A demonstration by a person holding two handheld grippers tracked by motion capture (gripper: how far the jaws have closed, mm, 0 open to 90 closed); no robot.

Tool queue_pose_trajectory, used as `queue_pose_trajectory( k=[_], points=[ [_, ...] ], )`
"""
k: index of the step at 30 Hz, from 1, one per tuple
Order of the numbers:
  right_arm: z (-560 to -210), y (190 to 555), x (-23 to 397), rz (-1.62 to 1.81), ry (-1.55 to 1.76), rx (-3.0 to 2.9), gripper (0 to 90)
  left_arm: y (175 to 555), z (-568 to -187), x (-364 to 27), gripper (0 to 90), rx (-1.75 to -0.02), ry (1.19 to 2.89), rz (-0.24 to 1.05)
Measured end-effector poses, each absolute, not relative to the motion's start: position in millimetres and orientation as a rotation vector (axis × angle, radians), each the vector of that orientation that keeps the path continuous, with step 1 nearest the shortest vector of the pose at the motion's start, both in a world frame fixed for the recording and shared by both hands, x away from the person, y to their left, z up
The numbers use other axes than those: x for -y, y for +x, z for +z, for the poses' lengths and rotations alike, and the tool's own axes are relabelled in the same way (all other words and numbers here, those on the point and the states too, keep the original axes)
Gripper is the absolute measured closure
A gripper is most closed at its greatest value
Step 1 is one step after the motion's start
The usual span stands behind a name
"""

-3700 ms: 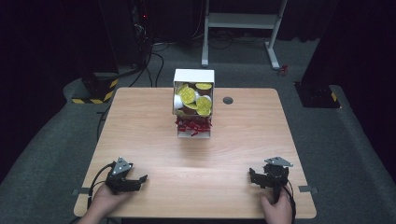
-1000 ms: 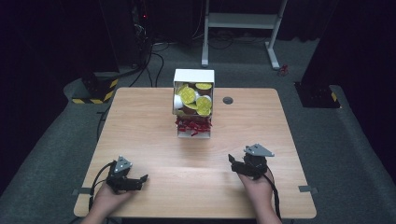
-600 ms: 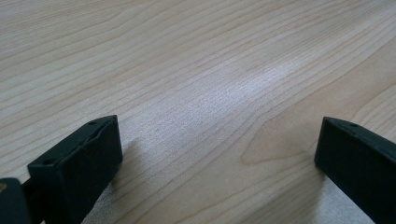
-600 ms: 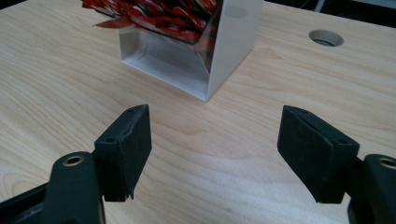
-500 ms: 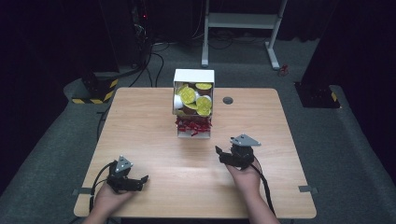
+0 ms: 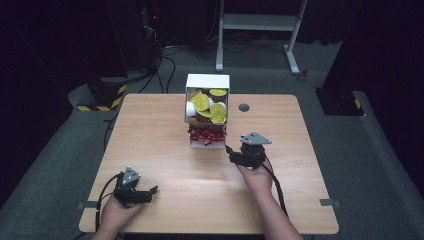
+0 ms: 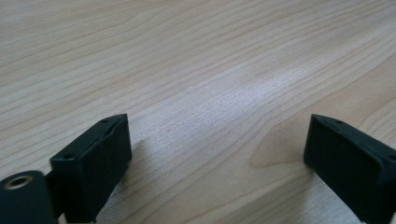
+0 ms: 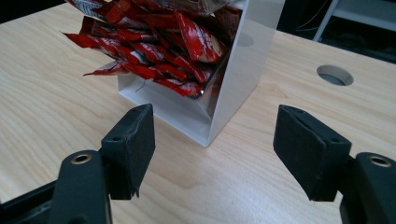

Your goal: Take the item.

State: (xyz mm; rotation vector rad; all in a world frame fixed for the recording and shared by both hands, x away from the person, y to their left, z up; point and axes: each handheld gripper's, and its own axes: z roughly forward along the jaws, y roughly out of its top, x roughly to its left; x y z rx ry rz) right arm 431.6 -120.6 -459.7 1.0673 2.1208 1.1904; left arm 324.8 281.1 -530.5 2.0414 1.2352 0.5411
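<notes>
A white open-fronted box [image 6: 221, 81] stands at the middle back of the wooden table [image 6: 160, 125]. Yellow-lidded cups [image 6: 202, 102] fill its upper part and red packets [image 6: 206, 134] spill from its lower shelf. My right gripper [image 6: 232, 154] hovers just right of and in front of the box and points at it. In the right gripper view the box wall [image 8: 243, 70] and the red packets [image 8: 154, 51] lie just beyond the open right gripper [image 8: 215, 130]. Its jaws have just been closing a little on nothing. My left gripper [image 6: 150, 194] rests near the front left edge. The left gripper [image 7: 219, 140] is open over bare wood, and its jaws have just been closing.
A round cable hole [image 6: 243, 107] sits in the table right of the box, also in the right gripper view as the hole [image 8: 334, 74]. Behind the table stand a white metal frame [image 6: 260, 22], floor cables and a yellow-black striped block [image 6: 107, 95].
My right hand has carried its gripper from the front right edge forward and left, up to the box. The left hand has stayed where it was.
</notes>
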Motion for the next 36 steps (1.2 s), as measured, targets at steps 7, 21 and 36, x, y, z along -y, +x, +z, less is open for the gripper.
queue_pose_trajectory(
  k=[7, 21, 36],
  points=[
    [-456, 438, 111, 1.195, 1.023, -2.112, 31.3, 325, -530, -282, 13.4, -1.235, 2.035, 0.554],
    [-458, 450, 99, 1.243, 1.011, -2.096, 34.4, 324, -530, -282, 15.1, -1.255, 2.023, 0.56],
    [-455, 462, 98, 1.211, 0.959, -2.066, 48.2, 325, -530, -283, 15.8, -1.251, 2.024, 0.571]
  ],
)
